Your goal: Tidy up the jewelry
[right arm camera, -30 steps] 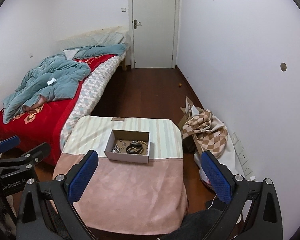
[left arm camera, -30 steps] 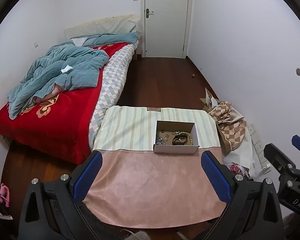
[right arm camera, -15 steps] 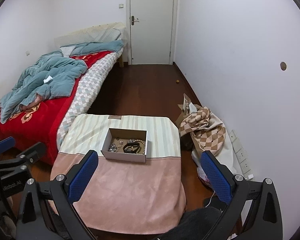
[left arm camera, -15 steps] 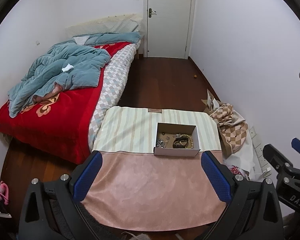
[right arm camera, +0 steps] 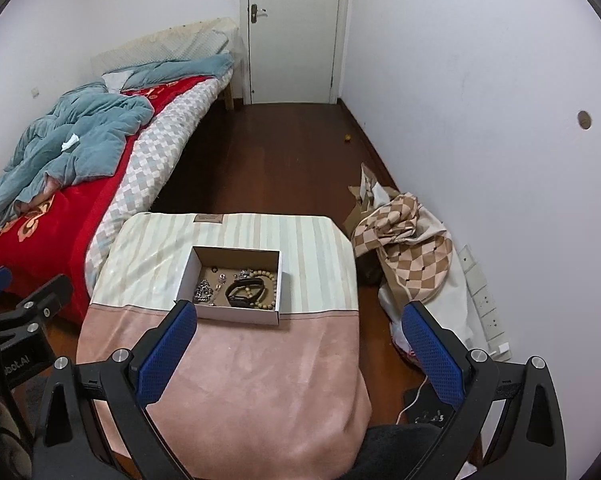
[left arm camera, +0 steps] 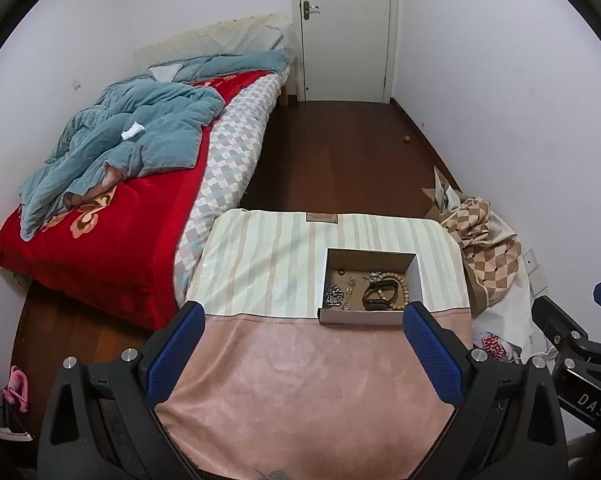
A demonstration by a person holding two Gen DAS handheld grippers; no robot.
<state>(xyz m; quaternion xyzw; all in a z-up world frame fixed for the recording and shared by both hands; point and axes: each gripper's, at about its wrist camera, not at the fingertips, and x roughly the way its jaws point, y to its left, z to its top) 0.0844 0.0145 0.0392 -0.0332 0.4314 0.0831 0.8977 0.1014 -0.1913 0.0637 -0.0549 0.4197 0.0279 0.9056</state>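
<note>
A shallow white cardboard box point(left arm camera: 416, 276) point(right arm camera: 188, 272) sits on a small table covered with striped and pink cloth point(left arm camera: 300, 380) point(right arm camera: 240, 368). Inside lie a wooden bead bracelet point(left arm camera: 404, 292) point(right arm camera: 272, 284), a black band point(left arm camera: 378, 294) point(right arm camera: 244, 290), a silver chain point(left arm camera: 332, 296) point(right arm camera: 203, 291) and small loose pieces. My left gripper point(left arm camera: 302, 354) is open and empty above the pink cloth, short of the box. My right gripper point(right arm camera: 300, 354) is open and empty, also short of the box.
A bed with a red blanket point(left arm camera: 100, 240) and a blue duvet point(left arm camera: 132, 136) stands left of the table. A checkered cloth heap point(right arm camera: 404, 244) and bags lie on the floor at the right wall. Dark wood floor point(right arm camera: 284, 160) leads to a closed door point(right arm camera: 292, 32).
Both grippers have tipped down and moved slightly closer, so the table and box sit a little nearer in view. Jaws stay open. Nothing in the box has moved.
</note>
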